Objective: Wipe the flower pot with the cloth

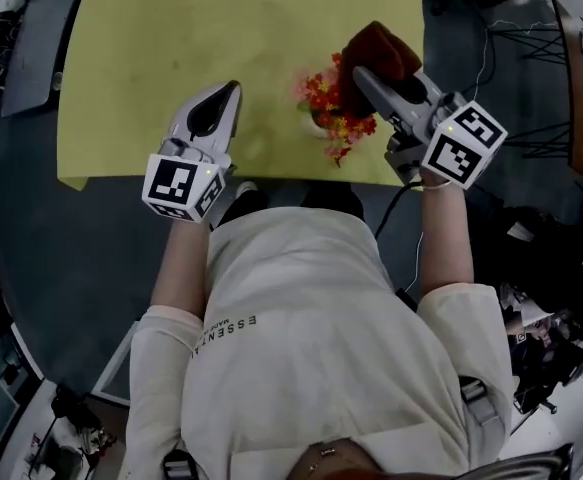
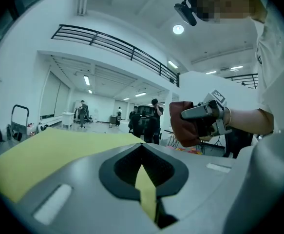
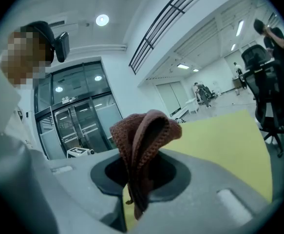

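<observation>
the right claw (image 1: pixel 364 72) grips a folded dark red knitted cloth (image 1: pixel 381 48), raised just right of the small pale flower pot of orange-red blooms (image 1: pixel 323 118) on the yellow-green surface (image 1: pixel 171 38), nearer it than the closed, empty left claw (image 1: pixel 233 88).

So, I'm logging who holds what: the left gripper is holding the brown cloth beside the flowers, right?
No, it is the right gripper that holds the brown cloth beside the flowers. The right gripper view shows the cloth pinched between its jaws.
</observation>
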Available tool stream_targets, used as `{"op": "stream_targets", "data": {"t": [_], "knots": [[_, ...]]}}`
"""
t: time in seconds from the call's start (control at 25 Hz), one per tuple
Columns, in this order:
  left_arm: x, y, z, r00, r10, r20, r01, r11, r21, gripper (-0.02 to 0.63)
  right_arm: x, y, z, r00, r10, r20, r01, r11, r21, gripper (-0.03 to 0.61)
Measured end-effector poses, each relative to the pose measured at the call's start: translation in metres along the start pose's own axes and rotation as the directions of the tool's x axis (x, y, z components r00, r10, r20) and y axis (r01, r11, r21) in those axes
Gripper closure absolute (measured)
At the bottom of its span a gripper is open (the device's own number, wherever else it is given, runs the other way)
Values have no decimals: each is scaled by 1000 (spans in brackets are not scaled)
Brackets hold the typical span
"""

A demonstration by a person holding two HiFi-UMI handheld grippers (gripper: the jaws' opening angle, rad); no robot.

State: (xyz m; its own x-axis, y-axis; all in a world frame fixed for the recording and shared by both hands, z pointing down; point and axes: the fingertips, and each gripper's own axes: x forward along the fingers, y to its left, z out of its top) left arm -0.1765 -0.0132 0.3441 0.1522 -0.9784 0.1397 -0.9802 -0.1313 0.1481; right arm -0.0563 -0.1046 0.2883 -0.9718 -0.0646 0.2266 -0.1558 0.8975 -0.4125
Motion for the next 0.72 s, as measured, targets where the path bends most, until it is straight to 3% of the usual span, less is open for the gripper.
{"op": "stream_targets", "data": {"t": [0.28, 0.44, 0.56, 0.72], "knots": [[-41, 16, -20, 990, -136, -33, 135, 990, -39, 598, 41, 74, -66, 998, -68, -12, 69, 994, 88, 518], [-53, 19, -48, 977, -197, -81, 191, 979, -77, 598, 64, 88, -120, 986, -162, -37, 165, 978, 130, 518], [-54, 21, -70, 965, -226, -132, 215, 972, -95, 598, 77, 72, -162, 958, -276, -75, 285, 945, 158, 518], [-51, 21, -92, 951, -262, -163, 244, 962, -121, 598, 87, 26, -209, 886, -447, -123, 462, 870, 169, 518]]}}
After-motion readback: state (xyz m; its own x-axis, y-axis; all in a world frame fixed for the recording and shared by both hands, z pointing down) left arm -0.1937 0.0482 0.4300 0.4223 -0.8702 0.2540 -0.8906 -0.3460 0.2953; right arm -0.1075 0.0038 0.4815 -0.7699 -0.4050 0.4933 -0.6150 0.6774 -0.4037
